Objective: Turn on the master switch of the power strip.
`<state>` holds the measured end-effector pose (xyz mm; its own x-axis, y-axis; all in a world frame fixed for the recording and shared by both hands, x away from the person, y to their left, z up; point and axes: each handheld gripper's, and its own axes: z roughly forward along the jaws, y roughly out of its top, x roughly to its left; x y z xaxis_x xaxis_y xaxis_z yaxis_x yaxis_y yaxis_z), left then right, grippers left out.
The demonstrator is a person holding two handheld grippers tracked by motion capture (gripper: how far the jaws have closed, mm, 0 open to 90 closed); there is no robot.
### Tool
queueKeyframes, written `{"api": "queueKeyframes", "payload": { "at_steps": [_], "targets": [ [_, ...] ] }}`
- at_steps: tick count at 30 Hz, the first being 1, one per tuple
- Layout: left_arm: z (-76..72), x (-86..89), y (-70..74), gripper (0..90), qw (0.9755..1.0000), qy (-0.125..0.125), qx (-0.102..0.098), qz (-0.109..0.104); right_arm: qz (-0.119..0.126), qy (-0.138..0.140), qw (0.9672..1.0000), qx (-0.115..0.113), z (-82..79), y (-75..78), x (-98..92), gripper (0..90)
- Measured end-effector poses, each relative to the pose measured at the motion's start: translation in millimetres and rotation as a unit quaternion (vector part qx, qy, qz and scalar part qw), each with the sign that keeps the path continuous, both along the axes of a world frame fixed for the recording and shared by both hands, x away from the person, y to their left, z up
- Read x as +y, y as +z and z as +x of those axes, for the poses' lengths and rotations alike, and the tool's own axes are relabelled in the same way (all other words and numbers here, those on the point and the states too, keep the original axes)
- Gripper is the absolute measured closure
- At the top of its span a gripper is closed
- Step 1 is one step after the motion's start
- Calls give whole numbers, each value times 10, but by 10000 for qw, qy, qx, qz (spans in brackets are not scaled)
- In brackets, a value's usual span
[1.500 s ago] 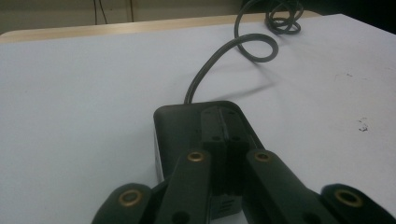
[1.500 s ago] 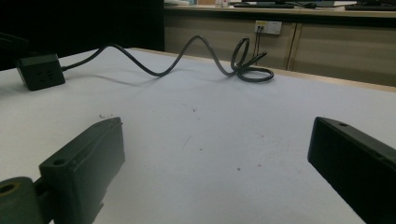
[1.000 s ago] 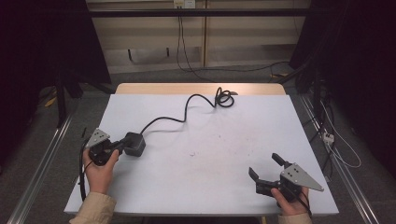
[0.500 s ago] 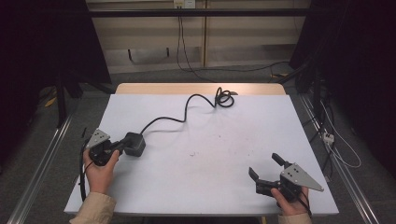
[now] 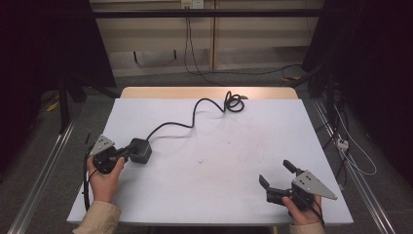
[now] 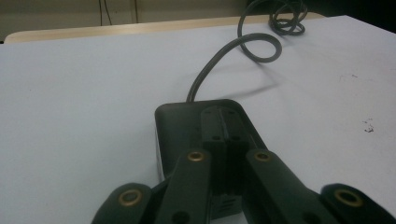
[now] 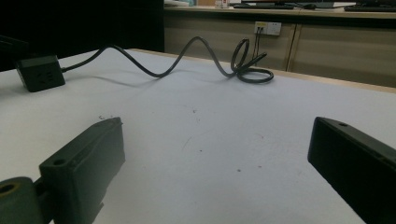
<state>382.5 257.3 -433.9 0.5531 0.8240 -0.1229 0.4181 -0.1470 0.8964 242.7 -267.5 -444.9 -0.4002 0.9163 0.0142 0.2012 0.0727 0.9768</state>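
Here the left gripper (image 5: 127,152) has its two black jaws pressed flat together, and their tips lie on the top of the power cube (image 5: 140,150), not around it. The cube is a dark, matte block with rounded corners; it sits on the left part of the white table (image 5: 219,185), near the front edge. From its far side a thick black cable (image 5: 195,114) with a smooth rubber skin runs in soft curves to the back of the table and ends there in a small round coil. The right gripper (image 5: 276,179) is at the front right, well apart from the cube, its blocky jaws spread wide with nothing between them. The table surface is pale and smooth, with some tiny dark specks
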Motion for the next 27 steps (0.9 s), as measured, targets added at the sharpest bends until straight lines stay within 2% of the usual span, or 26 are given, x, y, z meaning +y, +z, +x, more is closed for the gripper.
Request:
{"api": "queueKeyframes", "payload": {
  "at_steps": [27],
  "targets": [
    [-12,-24,5,900,9999,79,6,78,-14,9,10000,-8,0,3,5,34]
  ]
}}
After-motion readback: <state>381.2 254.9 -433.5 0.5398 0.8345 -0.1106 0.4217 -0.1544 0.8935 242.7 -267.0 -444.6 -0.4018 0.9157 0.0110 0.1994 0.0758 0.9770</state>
